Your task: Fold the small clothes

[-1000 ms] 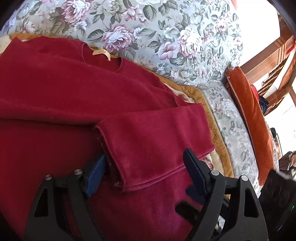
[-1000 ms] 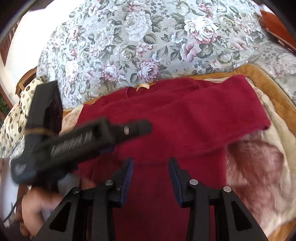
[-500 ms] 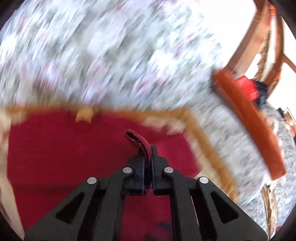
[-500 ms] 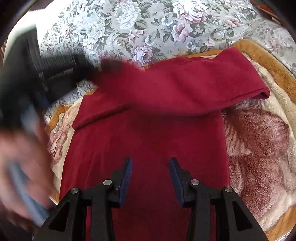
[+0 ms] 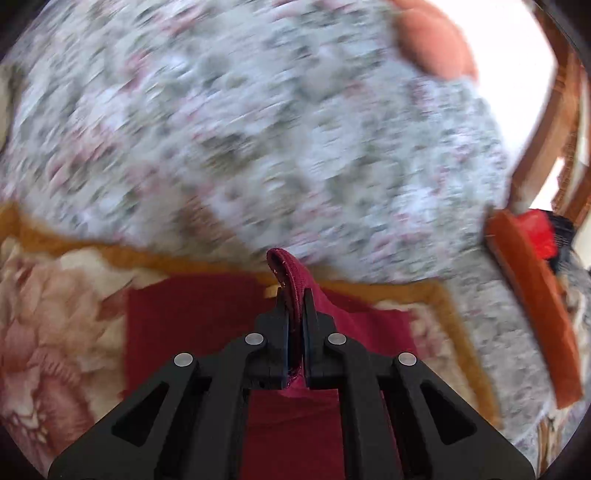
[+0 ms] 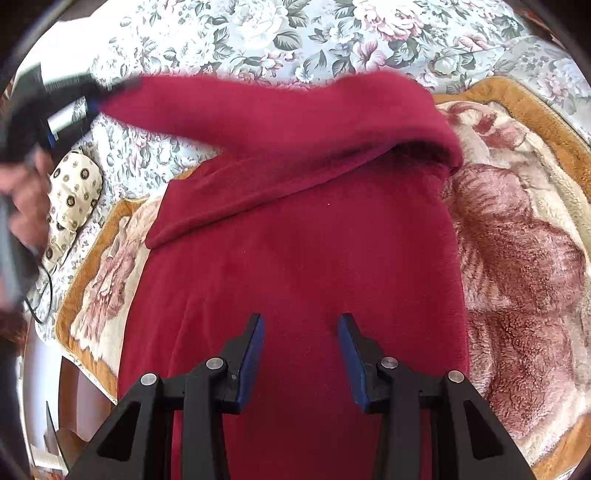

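Note:
A dark red fleece top (image 6: 303, 258) lies flat on a plush blanket (image 6: 517, 240). My left gripper (image 5: 295, 295) is shut on the cuff of its sleeve (image 5: 286, 269), which sticks up between the pads. In the right wrist view that left gripper (image 6: 94, 98) is at the upper left, blurred, with the sleeve (image 6: 277, 122) stretched from it across the top of the garment to the right shoulder. My right gripper (image 6: 300, 325) stands open above the lower body of the top, with nothing between its fingers.
A floral bedspread (image 6: 277, 33) covers the surface behind the blanket. A cream patterned pillow (image 6: 70, 199) and a black cable (image 6: 40, 295) lie at the left. An orange cushion (image 5: 532, 302) and wooden furniture (image 5: 557, 122) are at the right in the left wrist view.
My left gripper has shut on the sleeve cuff and lifted it up and to the left, pulling the sleeve taut. My right gripper has stayed open and nearly still.

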### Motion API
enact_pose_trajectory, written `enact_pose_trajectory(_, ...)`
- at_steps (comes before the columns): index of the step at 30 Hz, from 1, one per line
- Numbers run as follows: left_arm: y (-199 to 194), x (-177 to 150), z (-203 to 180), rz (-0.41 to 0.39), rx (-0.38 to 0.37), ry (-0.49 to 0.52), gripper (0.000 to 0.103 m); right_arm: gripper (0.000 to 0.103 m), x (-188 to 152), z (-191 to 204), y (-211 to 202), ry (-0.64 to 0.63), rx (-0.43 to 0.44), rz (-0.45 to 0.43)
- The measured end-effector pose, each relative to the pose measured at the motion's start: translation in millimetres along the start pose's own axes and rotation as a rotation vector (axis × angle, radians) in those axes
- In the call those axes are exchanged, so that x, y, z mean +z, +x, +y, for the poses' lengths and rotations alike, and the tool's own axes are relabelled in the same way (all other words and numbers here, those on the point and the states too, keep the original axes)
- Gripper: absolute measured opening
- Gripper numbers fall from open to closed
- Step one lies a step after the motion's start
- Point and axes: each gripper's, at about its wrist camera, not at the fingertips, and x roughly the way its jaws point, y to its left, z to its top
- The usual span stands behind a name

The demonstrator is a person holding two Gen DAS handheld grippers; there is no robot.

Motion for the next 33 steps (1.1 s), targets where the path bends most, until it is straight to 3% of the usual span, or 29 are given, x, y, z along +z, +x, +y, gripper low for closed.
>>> enact_pose_trajectory(4, 17.9, -18.3, 40.9, 0.034, 0.072, -0.064, 0.004, 0.04, -0.3, 0.6, 1.0, 0.005, 0.003, 0.0)
enact_pose_trajectory(11, 33.8, -56.1, 76.4, 0.107, 0.113, -0.124, 0.007, 0.04, 0.6, -2.3, 0.3, 0.014, 0.009, 0.007)
enact_pose_trajectory(13, 41.9, -62.7, 87.4, 0.153, 0.126, -0.159, 0.026, 0.04, 0.5, -1.9, 0.7, 0.014, 0.008, 0.007)
enact_pose_trajectory(14, 45.8, -66.3, 95.7, 0.18, 0.124, -0.19, 0.045, 0.04, 0.6, -1.7, 0.8, 0.014, 0.008, 0.007)
enact_pose_trajectory(15, 45.5, -68.5, 100.9, 0.181, 0.117, -0.204, 0.048, 0.04, 0.6, -2.2, 0.6, 0.014, 0.008, 0.008)
enact_pose_trajectory(18, 25.4, -67.4, 108.1, 0.082, 0.129, -0.214, 0.048, 0.04, 0.5, -2.7, 0.5, 0.015, 0.008, 0.007)
enact_pose_trajectory(21, -2.3, -63.9, 94.7, -0.087, 0.122, -0.159, 0.049, 0.04, 0.9, -1.8, 1.2, 0.012, 0.004, 0.008)
enact_pose_trajectory(22, -3.7, -62.5, 87.6, -0.104, 0.109, -0.132, 0.049, 0.04, 1.1, -1.7, 1.1, 0.012, 0.002, 0.007)
enact_pose_trajectory(24, 12.2, -62.0, 69.3, -0.063, 0.084, -0.066, 0.049, 0.04, 2.0, -1.9, -1.6, 0.014, 0.006, -0.005)
enact_pose_trajectory(26, 31.7, -69.3, 58.1, -0.016, 0.122, -0.006, 0.048, 0.04, 9.1, -4.5, -12.6, 0.003, 0.054, -0.04)
enact_pose_trajectory(27, 35.6, -75.0, 57.2, -0.015, 0.139, -0.003, 0.048, 0.04, 16.0, -5.2, -20.9, -0.033, 0.054, -0.067)
enact_pose_trajectory(30, 36.5, -94.9, 58.3, -0.048, 0.156, -0.043, 0.048, 0.04, 48.6, -9.8, -41.4, -0.244, -0.053, -0.175)
enact_pose_trajectory(33, 37.9, -106.9, 56.6, -0.079, 0.206, -0.044, 0.048, 0.04, 89.8, -28.5, -32.7, -0.32, -0.074, -0.211)
